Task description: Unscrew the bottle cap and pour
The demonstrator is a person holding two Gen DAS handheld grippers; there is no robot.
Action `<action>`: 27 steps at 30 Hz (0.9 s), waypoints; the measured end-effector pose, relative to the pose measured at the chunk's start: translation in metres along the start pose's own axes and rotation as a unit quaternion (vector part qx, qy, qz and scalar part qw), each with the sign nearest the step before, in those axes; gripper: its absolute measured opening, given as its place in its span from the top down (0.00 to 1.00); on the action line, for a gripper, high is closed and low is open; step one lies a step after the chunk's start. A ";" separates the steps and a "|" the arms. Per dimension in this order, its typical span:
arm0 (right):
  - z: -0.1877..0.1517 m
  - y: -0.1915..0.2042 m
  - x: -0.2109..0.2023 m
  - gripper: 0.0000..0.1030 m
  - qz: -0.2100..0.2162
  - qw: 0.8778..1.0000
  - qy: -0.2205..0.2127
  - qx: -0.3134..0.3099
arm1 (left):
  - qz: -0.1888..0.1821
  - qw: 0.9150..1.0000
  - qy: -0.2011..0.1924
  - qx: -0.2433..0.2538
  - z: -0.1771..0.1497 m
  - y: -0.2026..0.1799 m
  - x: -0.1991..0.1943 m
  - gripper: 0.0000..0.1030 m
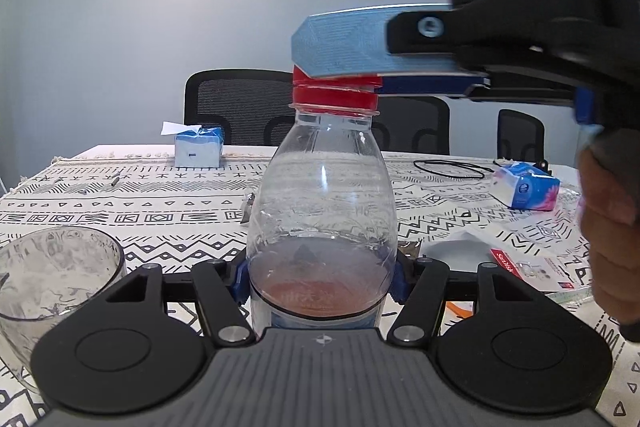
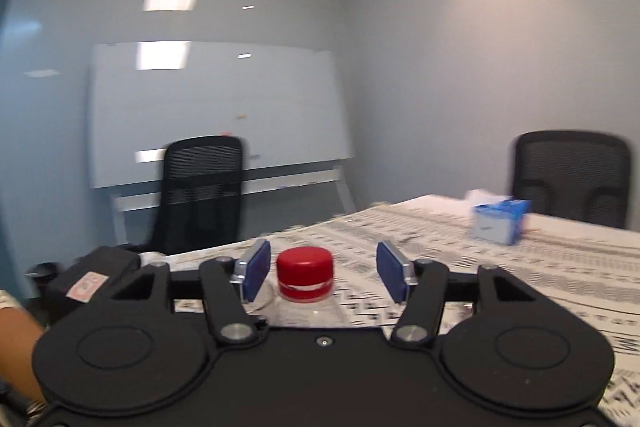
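Observation:
A clear plastic bottle (image 1: pixel 322 203) with a red cap (image 1: pixel 336 93) stands upright on the patterned tablecloth. It holds a little liquid low down. My left gripper (image 1: pixel 320 279) is shut on the bottle's body. My right gripper (image 2: pixel 324 273) is open, its blue pads either side of the red cap (image 2: pixel 305 274) with a gap on each side. In the left wrist view the right gripper (image 1: pixel 360 47) reaches in from the right at cap height. An empty clear glass (image 1: pixel 52 279) stands to the left of the bottle.
On the tablecloth (image 1: pixel 160 195) lie a blue tissue box (image 1: pixel 198 147) at the back left, a tissue pack (image 1: pixel 524 187) and a black cord loop (image 1: pixel 448 169) at the right, and a SanDisk package (image 1: pixel 532 271). Black chairs (image 1: pixel 236 107) stand behind the table.

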State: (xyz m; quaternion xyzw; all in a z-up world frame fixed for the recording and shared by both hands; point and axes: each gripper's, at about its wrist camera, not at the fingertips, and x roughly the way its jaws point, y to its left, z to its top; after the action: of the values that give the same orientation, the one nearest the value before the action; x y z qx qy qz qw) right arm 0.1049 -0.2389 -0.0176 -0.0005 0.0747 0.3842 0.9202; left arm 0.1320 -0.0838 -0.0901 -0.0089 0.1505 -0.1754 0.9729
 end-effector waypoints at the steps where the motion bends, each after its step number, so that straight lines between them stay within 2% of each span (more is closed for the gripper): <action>1: -0.004 0.008 -0.004 0.35 -0.015 1.000 -0.004 0.001 | -0.001 1.000 0.000 -0.001 0.000 0.000 0.000 0.42; 3: -0.009 0.015 -0.012 0.29 -0.024 0.999 -0.020 0.012 | -0.001 1.000 0.000 -0.001 0.000 0.000 -0.001 0.42; 7: -0.016 0.017 -0.020 0.27 -0.028 0.999 -0.025 0.039 | 0.001 1.000 0.000 0.001 0.000 -0.001 -0.001 0.42; 13: -0.039 0.010 -0.023 0.23 -0.072 0.994 -0.042 0.065 | 0.004 1.000 -0.001 0.000 0.000 -0.002 -0.002 0.41; 21: -0.059 0.000 -0.019 0.22 -0.075 0.994 -0.041 0.067 | 0.005 1.000 -0.004 0.006 0.001 0.002 -0.002 0.41; 25: -0.060 0.001 -0.020 0.21 -0.075 0.994 -0.042 0.066 | 0.012 1.000 -0.008 0.012 0.001 0.000 -0.004 0.34; 27: -0.052 0.006 -0.022 0.20 -0.080 0.994 -0.045 0.053 | 0.017 1.000 -0.011 0.016 0.001 -0.001 -0.004 0.33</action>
State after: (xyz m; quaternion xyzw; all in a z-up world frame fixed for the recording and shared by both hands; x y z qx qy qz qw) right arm 0.0783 -0.2528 -0.0658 0.0597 0.0529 0.3041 0.9493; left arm 0.1278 -0.0835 -0.0882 0.0077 0.1372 -0.1615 0.9773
